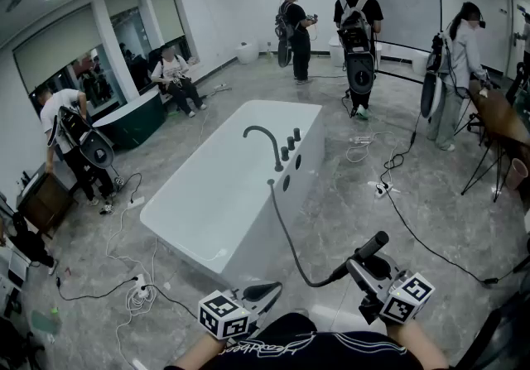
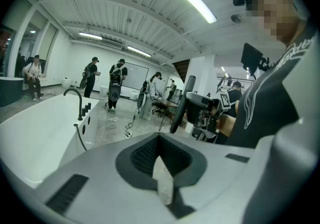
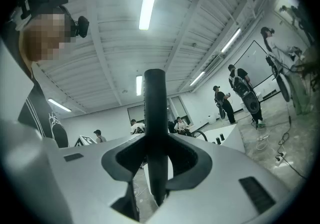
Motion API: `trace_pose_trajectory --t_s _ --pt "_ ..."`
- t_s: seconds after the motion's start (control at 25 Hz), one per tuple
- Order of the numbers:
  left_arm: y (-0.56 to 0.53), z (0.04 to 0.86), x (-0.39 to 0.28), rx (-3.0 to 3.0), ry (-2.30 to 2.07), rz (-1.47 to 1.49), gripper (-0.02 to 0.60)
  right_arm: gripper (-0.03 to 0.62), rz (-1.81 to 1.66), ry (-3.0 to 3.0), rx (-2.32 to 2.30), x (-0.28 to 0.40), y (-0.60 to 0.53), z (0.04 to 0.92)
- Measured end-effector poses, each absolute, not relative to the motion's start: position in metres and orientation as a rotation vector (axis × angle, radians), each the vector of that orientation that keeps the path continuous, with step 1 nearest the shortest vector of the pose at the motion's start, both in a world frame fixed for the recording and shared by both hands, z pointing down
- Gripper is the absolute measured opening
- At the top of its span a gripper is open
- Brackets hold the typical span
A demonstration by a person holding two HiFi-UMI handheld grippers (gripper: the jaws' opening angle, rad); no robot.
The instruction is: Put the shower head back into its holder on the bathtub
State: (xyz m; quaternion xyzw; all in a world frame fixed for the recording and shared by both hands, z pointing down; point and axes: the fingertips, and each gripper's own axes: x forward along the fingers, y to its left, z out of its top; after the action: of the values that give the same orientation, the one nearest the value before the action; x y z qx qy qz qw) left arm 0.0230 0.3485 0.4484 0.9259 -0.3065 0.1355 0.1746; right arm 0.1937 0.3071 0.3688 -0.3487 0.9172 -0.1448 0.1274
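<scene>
Right gripper [image 1: 358, 267] clamps the black shower head [image 1: 371, 246] mid-handle. Its long axis runs diagonally, tip up and right, away from the bathtub [image 1: 190, 194]. The hose [image 1: 286, 232] trails back to the bathtub's side. Left gripper [image 1: 267, 290] closed, empty. Open floor [image 1: 348, 194] right of the bathtub.

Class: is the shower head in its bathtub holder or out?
Out: the right gripper holds the shower head clear of the bathtub.
</scene>
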Motion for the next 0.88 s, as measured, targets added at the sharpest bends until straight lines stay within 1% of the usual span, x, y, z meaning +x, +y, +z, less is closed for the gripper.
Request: trace_pose_trajectory --t_s 0.32,0.6,0.88 --pt "0.340 0.444 0.018 2.662 -0.865 0.364 0.005 0.137 -0.404 2.685 -0.981 0.183 0.300 0.358" --pt "0.326 0.444 0.028 2.693 -0.788 0.268 0.005 0.137 -0.436 2.678 -0.965 0.178 0.293 0.355" --pt "0.314 0.448 0.038 2.728 -0.723 0.241 0.013 0.137 -0.456 2.656 -0.935 0.173 0.280 0.339"
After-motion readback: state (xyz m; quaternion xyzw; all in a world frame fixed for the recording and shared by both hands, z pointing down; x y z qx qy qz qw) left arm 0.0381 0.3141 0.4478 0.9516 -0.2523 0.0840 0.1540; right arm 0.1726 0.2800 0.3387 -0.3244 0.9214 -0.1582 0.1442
